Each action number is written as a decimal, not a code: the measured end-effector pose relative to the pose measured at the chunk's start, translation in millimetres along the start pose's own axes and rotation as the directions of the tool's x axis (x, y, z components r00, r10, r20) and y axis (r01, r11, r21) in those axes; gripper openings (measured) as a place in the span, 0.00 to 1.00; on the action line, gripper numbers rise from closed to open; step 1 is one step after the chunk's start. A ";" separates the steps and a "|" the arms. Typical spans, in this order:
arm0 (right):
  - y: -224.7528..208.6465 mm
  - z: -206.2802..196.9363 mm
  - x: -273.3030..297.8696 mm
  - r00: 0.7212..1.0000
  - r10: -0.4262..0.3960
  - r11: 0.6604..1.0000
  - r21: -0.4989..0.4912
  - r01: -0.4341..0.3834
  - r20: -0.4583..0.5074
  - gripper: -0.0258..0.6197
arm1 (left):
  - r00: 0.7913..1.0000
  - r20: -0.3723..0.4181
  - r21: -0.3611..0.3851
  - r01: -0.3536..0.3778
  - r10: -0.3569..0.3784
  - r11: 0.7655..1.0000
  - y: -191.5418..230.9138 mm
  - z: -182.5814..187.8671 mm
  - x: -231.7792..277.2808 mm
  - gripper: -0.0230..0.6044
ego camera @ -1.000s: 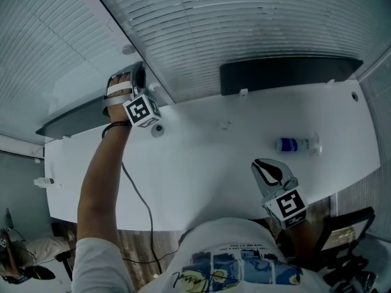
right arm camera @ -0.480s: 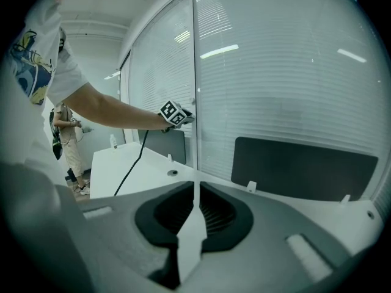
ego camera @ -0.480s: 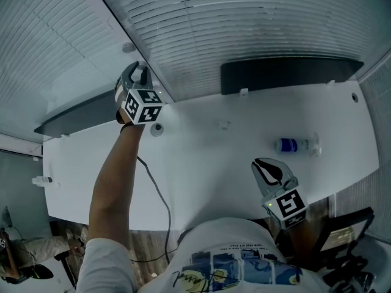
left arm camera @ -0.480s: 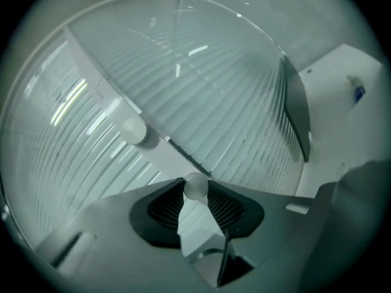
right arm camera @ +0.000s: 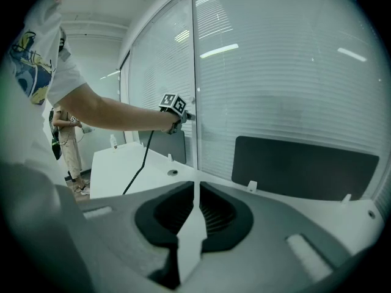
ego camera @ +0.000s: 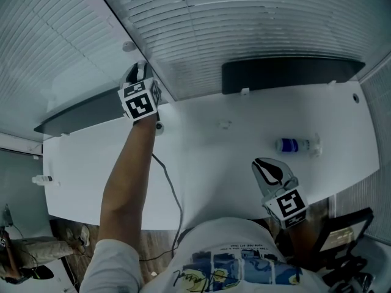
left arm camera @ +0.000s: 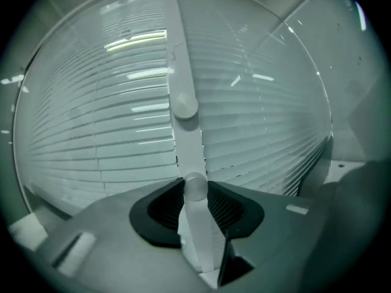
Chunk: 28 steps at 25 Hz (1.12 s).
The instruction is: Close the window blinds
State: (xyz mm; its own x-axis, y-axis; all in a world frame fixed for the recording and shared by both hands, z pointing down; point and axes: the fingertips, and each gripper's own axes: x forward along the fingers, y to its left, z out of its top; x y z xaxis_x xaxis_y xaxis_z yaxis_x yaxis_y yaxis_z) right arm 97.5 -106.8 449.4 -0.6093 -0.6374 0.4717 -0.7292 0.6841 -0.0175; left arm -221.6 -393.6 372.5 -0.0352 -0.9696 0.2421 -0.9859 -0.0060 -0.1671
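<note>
White slatted blinds [ego camera: 244, 23] fill the glazing behind the desk, with a white mullion [left arm camera: 183, 72] between two panes. My left gripper [ego camera: 138, 73] reaches up to that mullion, its marker cube [ego camera: 139, 101] facing the head camera. In the left gripper view my left gripper [left arm camera: 195, 193] is shut on a small round white knob [left arm camera: 195, 187] that sticks out of the mullion; a second knob [left arm camera: 184, 107] sits higher up. My right gripper [ego camera: 267, 171] hovers low over the desk's near edge, jaws together and empty [right arm camera: 195, 194].
A white desk [ego camera: 214, 157] carries a small bottle [ego camera: 296, 144] at the right and a round cable grommet [ego camera: 158, 127]. Dark panels [ego camera: 287, 75] stand along its back edge. A black cable [ego camera: 171, 188] hangs from my left gripper. A chair [ego camera: 348, 237] is at the lower right.
My left gripper has rolled about its own axis while staying on the knob; its marker cube now shows another face and the forearm has swung to the right. The right gripper has not moved.
</note>
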 end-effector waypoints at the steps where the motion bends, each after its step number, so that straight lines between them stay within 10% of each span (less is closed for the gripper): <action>1: -0.6 -3.0 -0.5 1.000 -0.002 1.000 -0.004 0.002 -0.004 0.07 | 1.000 0.001 -0.038 0.007 -0.007 0.999 -0.2 -0.2 -0.8 0.23; 16: 1.3 -4.1 0.4 1.000 0.006 1.000 -0.020 -0.006 -0.008 0.07 | 0.991 0.072 -0.509 0.130 -0.109 0.851 2.0 -1.9 0.4 0.23; 24: 0.5 -2.0 2.3 1.000 0.005 1.000 -0.022 -0.005 -0.013 0.07 | 0.998 0.030 -0.240 0.069 -0.064 0.968 3.3 0.4 2.4 0.24; 28: -3.7 -1.2 2.5 1.000 0.009 1.000 -0.018 -0.009 -0.021 0.07 | 0.998 0.011 -0.209 0.069 -0.069 0.975 2.3 -5.7 9.1 0.25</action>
State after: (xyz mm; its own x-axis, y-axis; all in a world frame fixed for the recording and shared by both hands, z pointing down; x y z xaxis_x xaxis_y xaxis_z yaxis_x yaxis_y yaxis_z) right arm 99.0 -110.5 451.7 -0.6092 -0.6237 0.4897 -0.7177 0.6964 -0.0059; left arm -225.1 -401.0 379.7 0.0344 -0.9697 0.2420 -0.9983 -0.0219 0.0540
